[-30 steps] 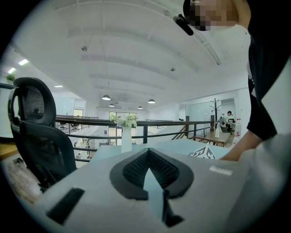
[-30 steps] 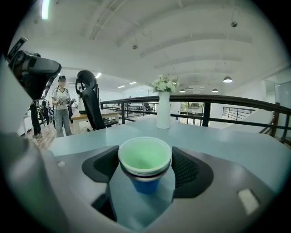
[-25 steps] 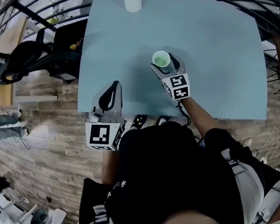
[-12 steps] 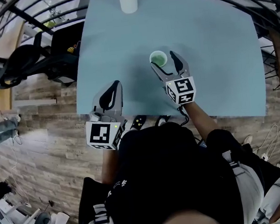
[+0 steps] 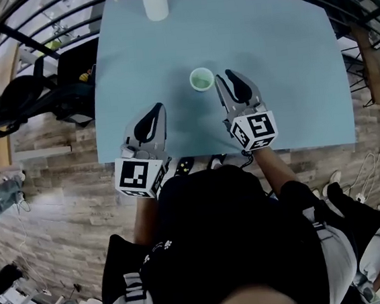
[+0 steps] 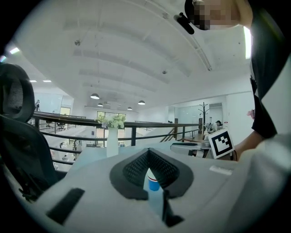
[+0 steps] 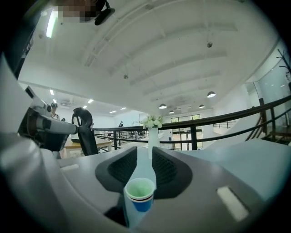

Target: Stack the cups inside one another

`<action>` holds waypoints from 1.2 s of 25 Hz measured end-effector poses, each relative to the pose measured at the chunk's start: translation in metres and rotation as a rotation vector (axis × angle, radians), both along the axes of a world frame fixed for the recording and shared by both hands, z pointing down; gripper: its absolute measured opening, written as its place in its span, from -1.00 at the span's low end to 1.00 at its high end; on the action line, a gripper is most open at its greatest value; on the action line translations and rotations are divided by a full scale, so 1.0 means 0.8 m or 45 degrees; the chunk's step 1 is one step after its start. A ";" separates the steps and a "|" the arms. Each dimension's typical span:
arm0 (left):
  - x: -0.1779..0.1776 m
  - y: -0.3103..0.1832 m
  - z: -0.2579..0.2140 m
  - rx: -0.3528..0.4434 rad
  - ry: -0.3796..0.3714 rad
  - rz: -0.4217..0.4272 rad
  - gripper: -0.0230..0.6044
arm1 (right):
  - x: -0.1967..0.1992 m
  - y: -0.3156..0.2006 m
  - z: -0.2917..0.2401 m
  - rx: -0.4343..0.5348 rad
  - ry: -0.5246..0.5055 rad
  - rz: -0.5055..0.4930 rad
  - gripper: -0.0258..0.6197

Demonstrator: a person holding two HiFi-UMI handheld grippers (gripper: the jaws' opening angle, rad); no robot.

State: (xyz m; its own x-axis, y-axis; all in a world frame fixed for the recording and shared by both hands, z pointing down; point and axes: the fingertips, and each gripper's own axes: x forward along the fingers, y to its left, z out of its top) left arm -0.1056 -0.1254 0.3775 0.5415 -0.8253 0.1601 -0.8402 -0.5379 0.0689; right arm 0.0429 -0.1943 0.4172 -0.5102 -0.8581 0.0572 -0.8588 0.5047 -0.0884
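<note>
Matt pale-blue tabletop (image 5: 280,51), smooth paper-looking cup (image 5: 201,79), wood-grain plank floor (image 5: 53,196)

White vase (image 5: 155,2) on blue table (image 5: 287,50)

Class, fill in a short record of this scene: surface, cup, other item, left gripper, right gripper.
Surface: light blue table
Cup: blue cup, green inside, upright on the table, free of both grippers
Other item: white vase of flowers at the far edge
Left: left gripper over the near edge, jaws together, empty
Right: right gripper beside the cup, jaws just been closing to a narrow gap, gripping nothing
</note>
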 end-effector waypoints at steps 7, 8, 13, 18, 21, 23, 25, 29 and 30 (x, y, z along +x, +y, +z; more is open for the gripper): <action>0.025 -0.009 -0.002 0.003 0.002 0.091 -0.97 | 0.030 0.027 -0.026 0.042 -0.037 0.067 -0.88; 0.027 -0.010 -0.002 0.003 0.003 0.102 -0.97 | 0.032 0.031 -0.029 0.046 -0.038 0.072 -0.88; 0.040 -0.013 -0.001 0.007 0.004 0.149 -0.97 | 0.040 0.049 -0.031 0.028 -0.013 0.097 -0.89; 0.047 -0.015 -0.001 0.003 0.019 0.176 -0.97 | 0.046 0.059 -0.029 -0.002 0.060 0.146 -0.89; 0.050 -0.016 0.000 0.000 0.022 0.184 -0.97 | 0.049 0.063 -0.034 0.001 0.056 0.166 -0.89; 0.050 -0.016 0.001 -0.001 0.024 0.188 -0.97 | 0.048 0.063 -0.034 -0.005 0.051 0.169 -0.89; 0.049 -0.017 0.002 -0.002 0.025 0.190 -0.97 | 0.046 0.063 -0.034 -0.007 0.050 0.166 -0.89; 0.045 -0.017 0.004 -0.006 0.024 0.189 -0.97 | 0.043 0.065 -0.042 0.024 0.035 0.162 -0.89; 0.044 -0.017 0.005 -0.006 0.024 0.187 -0.97 | 0.043 0.065 -0.045 0.032 0.028 0.160 -0.89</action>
